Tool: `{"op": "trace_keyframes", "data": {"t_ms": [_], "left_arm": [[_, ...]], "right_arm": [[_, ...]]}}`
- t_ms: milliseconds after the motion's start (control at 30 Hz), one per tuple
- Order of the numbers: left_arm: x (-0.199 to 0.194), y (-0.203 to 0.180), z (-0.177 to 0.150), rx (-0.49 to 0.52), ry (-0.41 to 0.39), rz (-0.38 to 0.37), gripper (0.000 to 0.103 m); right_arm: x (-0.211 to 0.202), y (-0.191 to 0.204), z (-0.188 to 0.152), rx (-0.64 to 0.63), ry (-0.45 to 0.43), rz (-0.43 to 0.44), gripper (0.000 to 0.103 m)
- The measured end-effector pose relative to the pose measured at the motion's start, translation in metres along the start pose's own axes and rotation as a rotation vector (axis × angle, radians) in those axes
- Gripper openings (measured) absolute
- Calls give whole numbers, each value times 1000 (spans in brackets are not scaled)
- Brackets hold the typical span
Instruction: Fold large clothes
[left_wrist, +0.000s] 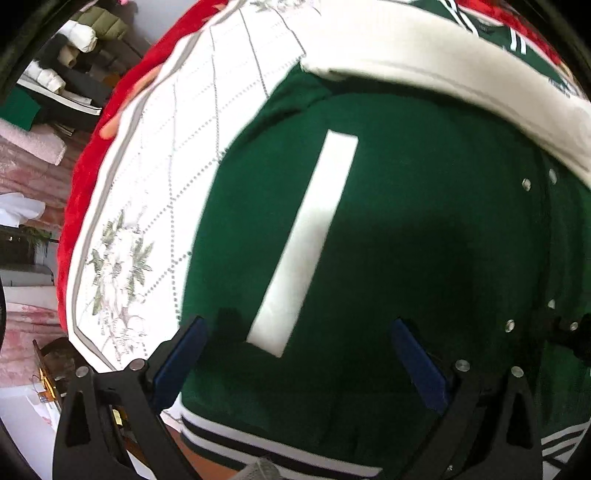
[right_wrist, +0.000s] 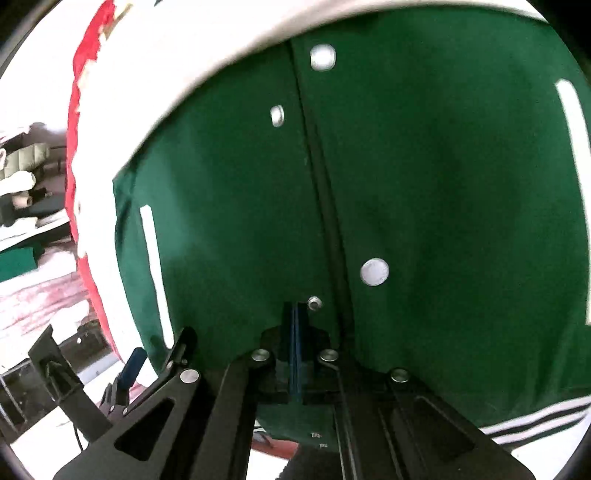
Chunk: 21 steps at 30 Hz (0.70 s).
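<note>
A green varsity jacket (left_wrist: 388, 221) with a white pocket stripe (left_wrist: 306, 240), white sleeve (left_wrist: 424, 55), snap buttons and striped hem lies flat on a white quilted bed cover (left_wrist: 155, 192). My left gripper (left_wrist: 299, 328) is open, its blue pads hovering just above the jacket's lower front, holding nothing. In the right wrist view the jacket (right_wrist: 424, 184) fills the frame. My right gripper (right_wrist: 295, 310) is shut, its blue pads pressed together at the jacket's front edge next to the snap placket (right_wrist: 375, 272); whether fabric is pinched between them is not clear.
A red blanket (left_wrist: 85, 177) edges the bed at the left. Beyond it are piled clothes and bedding (left_wrist: 74, 40) and pink fabric (left_wrist: 29, 155). My left gripper also shows at the lower left of the right wrist view (right_wrist: 133, 363).
</note>
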<state>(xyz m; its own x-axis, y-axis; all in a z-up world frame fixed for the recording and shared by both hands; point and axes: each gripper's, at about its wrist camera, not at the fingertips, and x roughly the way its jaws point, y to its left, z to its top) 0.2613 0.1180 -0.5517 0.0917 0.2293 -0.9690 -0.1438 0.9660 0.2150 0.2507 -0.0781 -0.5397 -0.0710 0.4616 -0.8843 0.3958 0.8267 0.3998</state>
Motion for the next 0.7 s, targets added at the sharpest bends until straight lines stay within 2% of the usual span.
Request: {"op": "trace_keyframes", "data": {"t_ms": [67, 100, 133, 167, 233, 333, 433, 533, 700], "left_arm": [[-6, -1, 1, -6, -15, -1, 103], [-6, -2, 1, -3, -20, 2, 103], [-6, -6, -1, 5, -26, 10, 103], [-3, -14, -7, 12, -27, 16, 103], [4, -19, -8, 31, -15, 18, 103], [15, -25, -6, 86, 19, 36, 103], [32, -30, -6, 88, 49, 42, 103], [35, -25, -1, 59, 57, 31, 103], [15, -10, 12, 22, 31, -7, 103]], "right_arm": [[-4, -10, 2, 21, 28, 5, 0], [0, -15, 4, 33, 71, 19, 0], [6, -18, 8, 40, 110, 29, 6], [15, -28, 9, 66, 154, 58, 22], [41, -38, 1, 132, 218, 128, 43], [52, -40, -2, 129, 233, 123, 43], [49, -46, -4, 136, 231, 111, 42], [61, -36, -9, 139, 199, 62, 8], [23, -16, -25, 16, 68, 19, 7]]}}
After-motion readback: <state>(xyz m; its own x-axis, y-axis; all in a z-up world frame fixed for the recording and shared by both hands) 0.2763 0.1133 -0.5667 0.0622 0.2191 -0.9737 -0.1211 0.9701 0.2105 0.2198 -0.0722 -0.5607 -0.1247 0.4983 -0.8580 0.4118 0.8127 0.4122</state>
